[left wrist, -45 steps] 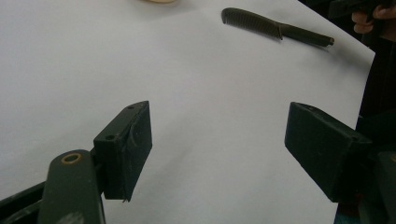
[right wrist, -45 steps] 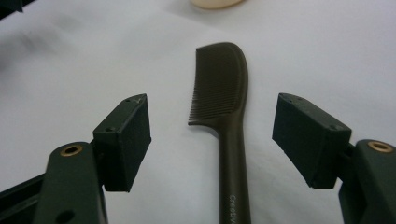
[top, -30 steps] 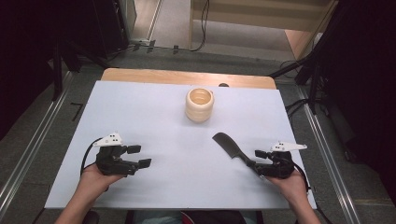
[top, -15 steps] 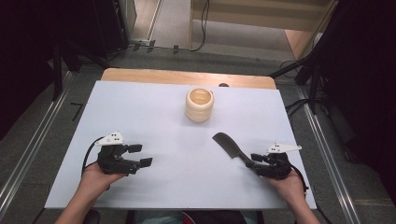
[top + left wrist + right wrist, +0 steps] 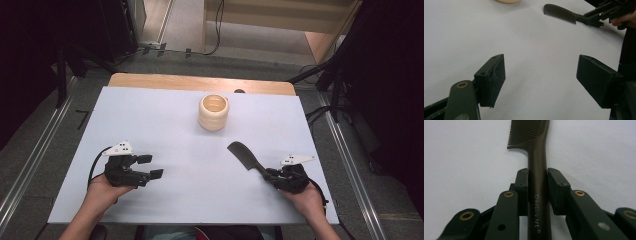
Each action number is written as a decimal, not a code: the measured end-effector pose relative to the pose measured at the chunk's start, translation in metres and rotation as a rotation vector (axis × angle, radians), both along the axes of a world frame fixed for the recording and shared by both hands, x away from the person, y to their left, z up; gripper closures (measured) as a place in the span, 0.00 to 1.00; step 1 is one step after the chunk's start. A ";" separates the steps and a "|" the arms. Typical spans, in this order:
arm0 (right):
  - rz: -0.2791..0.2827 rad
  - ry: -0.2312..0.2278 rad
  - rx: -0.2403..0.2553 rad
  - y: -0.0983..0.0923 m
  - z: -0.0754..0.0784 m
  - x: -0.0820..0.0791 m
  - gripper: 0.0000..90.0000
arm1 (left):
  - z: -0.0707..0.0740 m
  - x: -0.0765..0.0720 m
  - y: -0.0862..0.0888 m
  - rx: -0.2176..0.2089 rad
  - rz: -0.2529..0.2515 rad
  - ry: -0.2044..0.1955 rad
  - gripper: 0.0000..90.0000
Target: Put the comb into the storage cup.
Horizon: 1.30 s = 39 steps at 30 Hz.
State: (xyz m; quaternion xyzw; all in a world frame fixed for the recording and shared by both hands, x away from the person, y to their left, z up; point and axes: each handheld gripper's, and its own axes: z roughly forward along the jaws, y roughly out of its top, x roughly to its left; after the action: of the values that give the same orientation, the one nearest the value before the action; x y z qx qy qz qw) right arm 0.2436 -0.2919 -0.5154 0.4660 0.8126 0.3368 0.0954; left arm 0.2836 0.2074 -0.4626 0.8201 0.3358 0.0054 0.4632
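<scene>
High view: we see the dark plastic comb [image 5: 245,156] lying on the white-covered desk [image 5: 165,120], handle in the right tool [image 5: 274,174]; the cream ribbed cup [image 5: 213,112] stands well apart. Dark room, cabled floor.
Left gripper view: left tool [image 5: 540,80] wide apart, idle.
Right gripper view: jaws have just been closing and now clamp the handle. Grasp step; next, we judge, a level lift.

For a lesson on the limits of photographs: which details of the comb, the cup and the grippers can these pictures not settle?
- comb: teeth tips cut off by the right gripper view's top edge.
- cup: contents hidden by its wall, high view.
- right gripper: pads too small, high view.
- left gripper: body below the frame, left gripper view.
</scene>
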 end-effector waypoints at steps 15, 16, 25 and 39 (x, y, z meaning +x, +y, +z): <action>0.016 0.029 -0.037 0.003 0.004 0.005 0.78 | 0.000 0.000 -0.002 0.006 -0.004 0.004 0.27; 0.018 0.030 -0.025 0.002 0.003 0.006 0.78 | 0.000 0.000 -0.002 0.005 -0.003 0.004 0.27; 0.022 0.042 0.036 0.003 0.010 0.008 0.78 | 0.000 0.000 -0.001 -0.006 0.006 0.011 0.27; 0.017 -0.035 0.129 0.011 0.030 0.007 0.78 | 0.004 0.000 0.000 -0.029 0.029 0.016 0.27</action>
State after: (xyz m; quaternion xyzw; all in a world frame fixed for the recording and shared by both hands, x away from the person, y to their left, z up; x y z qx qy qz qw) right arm 0.2507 -0.2808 -0.4856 0.4582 0.7914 0.3974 0.0766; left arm 0.2840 0.2070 -0.4589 0.8085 0.3512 0.0007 0.4722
